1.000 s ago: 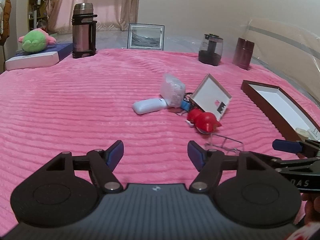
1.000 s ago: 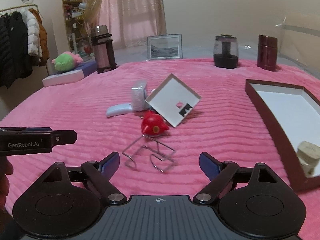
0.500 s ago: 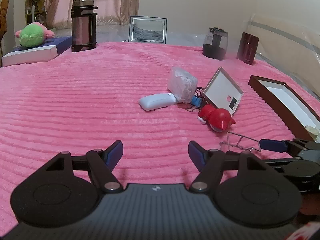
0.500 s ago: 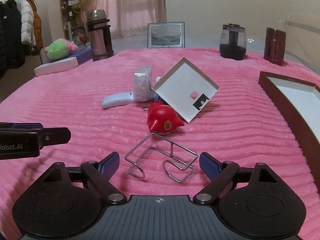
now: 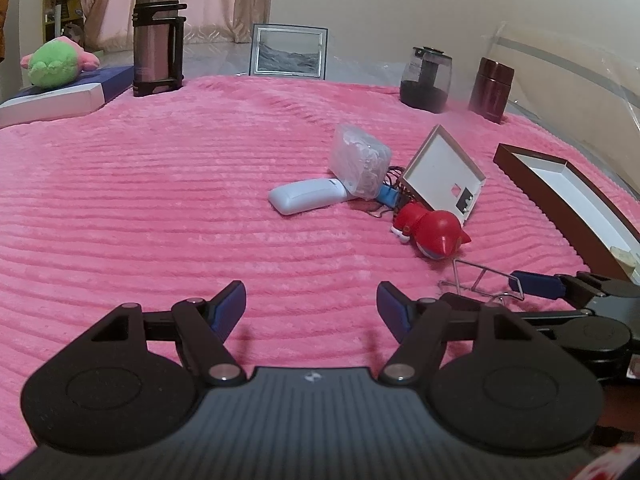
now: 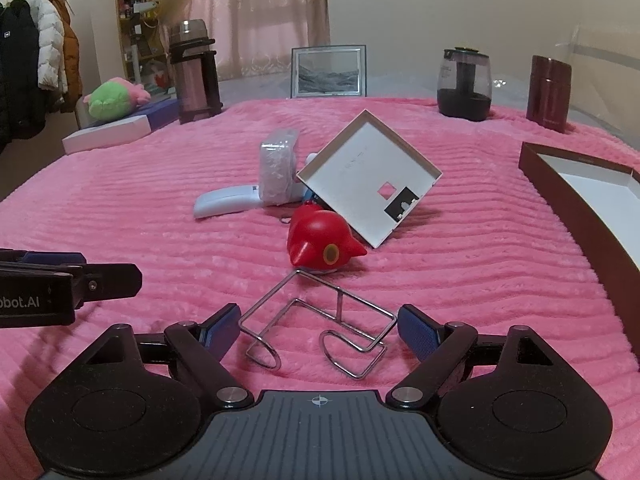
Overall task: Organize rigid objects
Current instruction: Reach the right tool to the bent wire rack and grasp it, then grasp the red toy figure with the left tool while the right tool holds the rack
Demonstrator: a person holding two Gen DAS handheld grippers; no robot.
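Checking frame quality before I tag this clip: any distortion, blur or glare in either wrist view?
Left wrist: fisheye bends the pink blanket ridges; dark vignette corners; sharp focus. Right wrist: same curvature; wire rack crisp between the right gripper jaws; dim warm light, no glare.

Soft, even indoor light fills both my views, a little dim and pinkish. The curtain [image 6: 276,12] glows from behind. Shadows are faint; a soft one sits under the red toy [image 6: 322,246]. The fisheye bends the edges and blackens the corners. Far things look slightly soft.
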